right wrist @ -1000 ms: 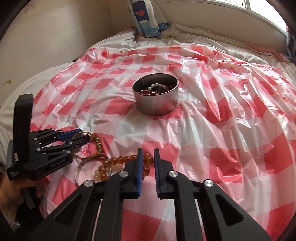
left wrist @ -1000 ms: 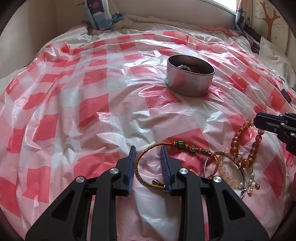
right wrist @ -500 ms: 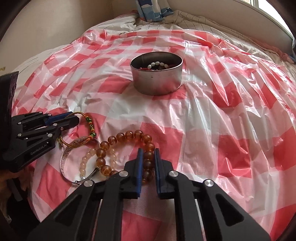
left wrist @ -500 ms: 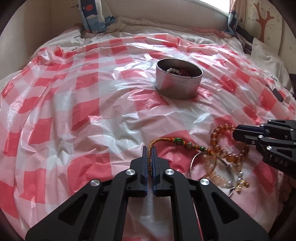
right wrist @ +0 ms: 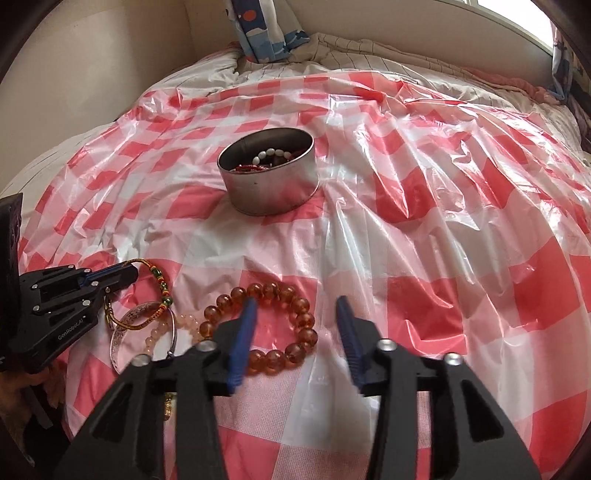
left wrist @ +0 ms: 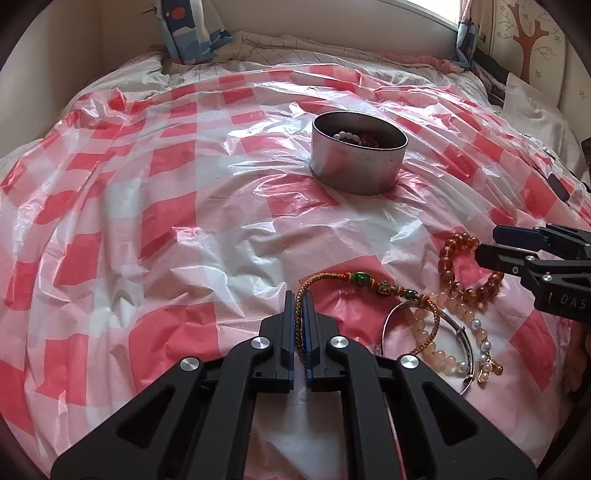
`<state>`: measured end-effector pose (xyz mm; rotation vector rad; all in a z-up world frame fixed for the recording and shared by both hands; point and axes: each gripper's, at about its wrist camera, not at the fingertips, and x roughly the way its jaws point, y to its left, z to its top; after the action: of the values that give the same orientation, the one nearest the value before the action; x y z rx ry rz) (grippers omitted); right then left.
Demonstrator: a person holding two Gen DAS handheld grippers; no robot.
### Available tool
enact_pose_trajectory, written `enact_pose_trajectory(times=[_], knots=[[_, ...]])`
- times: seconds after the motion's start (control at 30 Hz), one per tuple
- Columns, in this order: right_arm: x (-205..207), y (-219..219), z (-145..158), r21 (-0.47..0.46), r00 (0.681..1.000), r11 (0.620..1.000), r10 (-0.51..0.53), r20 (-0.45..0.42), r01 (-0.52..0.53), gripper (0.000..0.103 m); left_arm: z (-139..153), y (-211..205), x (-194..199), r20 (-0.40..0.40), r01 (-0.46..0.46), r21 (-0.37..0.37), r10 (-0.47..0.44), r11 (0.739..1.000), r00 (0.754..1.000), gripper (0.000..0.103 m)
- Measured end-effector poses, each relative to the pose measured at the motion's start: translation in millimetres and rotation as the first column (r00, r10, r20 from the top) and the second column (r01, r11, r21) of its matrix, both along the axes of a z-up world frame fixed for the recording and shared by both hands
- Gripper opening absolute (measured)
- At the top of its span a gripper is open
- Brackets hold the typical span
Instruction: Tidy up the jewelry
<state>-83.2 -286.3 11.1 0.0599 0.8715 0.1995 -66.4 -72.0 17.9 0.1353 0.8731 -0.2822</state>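
My left gripper (left wrist: 299, 299) is shut on a gold braided cord bracelet (left wrist: 364, 282) with green beads, which trails right over the sheet; it also shows in the right wrist view (right wrist: 160, 282). My right gripper (right wrist: 297, 306) is open, its jaws straddling the right side of an amber bead bracelet (right wrist: 284, 325); that bracelet also shows in the left wrist view (left wrist: 448, 273). A silver bangle (left wrist: 467, 338) and a pale pink bead bracelet (left wrist: 436, 354) lie beside them. A round metal tin (left wrist: 354, 162) farther back holds several bracelets.
Everything lies on a crinkled red-and-white checked plastic sheet (left wrist: 166, 229) over a bed. A blue patterned curtain (left wrist: 192, 33) hangs at the far wall. A pillow (left wrist: 532, 107) lies at the far right.
My left gripper closed on the cord bracelet and now holds it. My right gripper moved over the amber bracelet and opened wide.
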Motion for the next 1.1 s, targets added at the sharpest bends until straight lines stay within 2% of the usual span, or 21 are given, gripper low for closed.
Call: enact_pose_trajectory(times=[0.17,0.23,0.57,0.67,0.7,0.77,0.83,1.1], knots=[[3.4,10.6,-14.2,-0.067,0.999,0.997,0.024,-0.048,-0.027,0.050,-2.6,-1.0,0.7,-0.005,-0.001,0.009,0.001,1.000,1.000,0.006],[2.1,13.3,-14.9,-0.071,0.998,0.996,0.043,-0.049,-0.046,0.037,-2.6,-1.6,0.4,-0.003,0.000,0.013,0.000,1.000,1.000,0.008],[1.3,11.3,-16.3,-0.055,0.998,0.998,0.035,-0.053,-0.037,0.037,-2.5,-3.5,0.3,0.000,0.002,0.021,-0.002,1.000,1.000,0.012],[2.4,10.7,-16.1,-0.053,0.998,0.998,0.034,-0.054,-0.036,0.039,-2.8,-5.2,-0.4,-0.003,0.016,0.009,-0.016,1.000,1.000,0.023],[2.5,10.6,-16.2,-0.052,0.998,0.998,0.034,-0.054,-0.037,0.040,-2.9,-6.4,-1.1,0.001,0.018,0.013,-0.018,1.000,1.000,0.036],[2.3,10.8,-16.2,-0.052,0.998,0.998,0.035,-0.054,-0.037,0.042,-3.1,-9.7,-2.4,0.003,0.035,0.015,-0.035,0.999,0.999,0.055],[2.6,10.9,-16.4,-0.052,0.998,0.998,0.037,-0.055,-0.040,0.044,-3.2,-12.0,-3.3,0.014,0.030,0.037,-0.031,0.999,0.999,0.057],[2.5,12.4,-16.4,-0.053,0.998,0.998,0.041,-0.055,-0.044,0.049,-3.0,-10.5,-2.3,0.008,0.027,0.027,-0.027,0.999,1.000,0.058]])
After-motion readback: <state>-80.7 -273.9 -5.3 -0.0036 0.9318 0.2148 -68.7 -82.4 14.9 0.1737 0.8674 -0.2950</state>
